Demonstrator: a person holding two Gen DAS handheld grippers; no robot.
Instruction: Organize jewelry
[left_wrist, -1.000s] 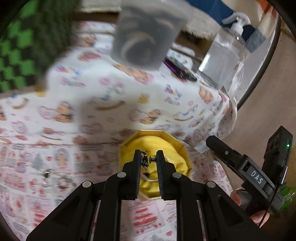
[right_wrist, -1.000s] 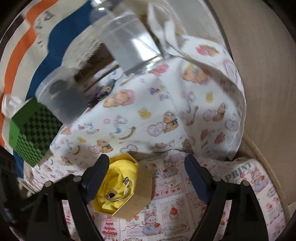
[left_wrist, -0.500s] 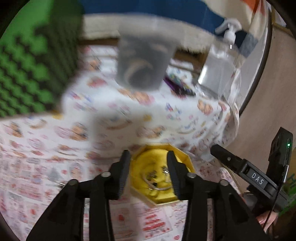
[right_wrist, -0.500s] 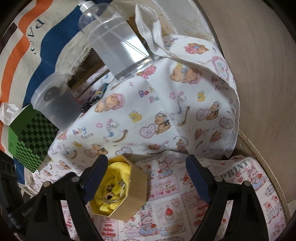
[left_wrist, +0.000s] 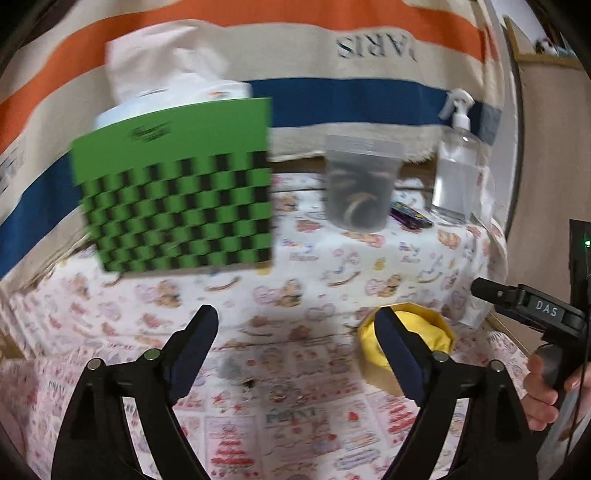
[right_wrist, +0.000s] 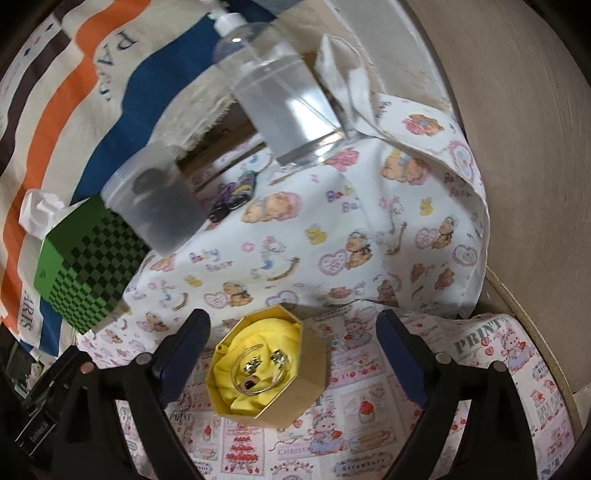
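Right wrist view: the right hand-held gripper (right_wrist: 291, 341) hangs over the octagonal tan cardboard box with its yellow cloth lining (right_wrist: 267, 360), jaws spreading wider, pads clear of the box walls on both sides, nothing gripped. Inside, on the cloth, lies a thin clear bangle (right_wrist: 258, 369) with small silvery pieces (right_wrist: 277, 358) within its loop. Over on the left wrist view, the left hand-held gripper (left_wrist: 295, 343) is opening too, empty, above the printed paper on the tabletop (left_wrist: 258, 435), where a few small loose jewelry pieces (left_wrist: 280, 395) lie blurred between its fingers; the box sits just past its right finger. Handling call: these trinkets look featherlight, hard and slippery, easy to flick away, so pinch each across its widest solid part, tips low to the paper. The bangle looks thin and possibly brittle; take it lightly across the band. The box seems light and will likely slide if nudged.
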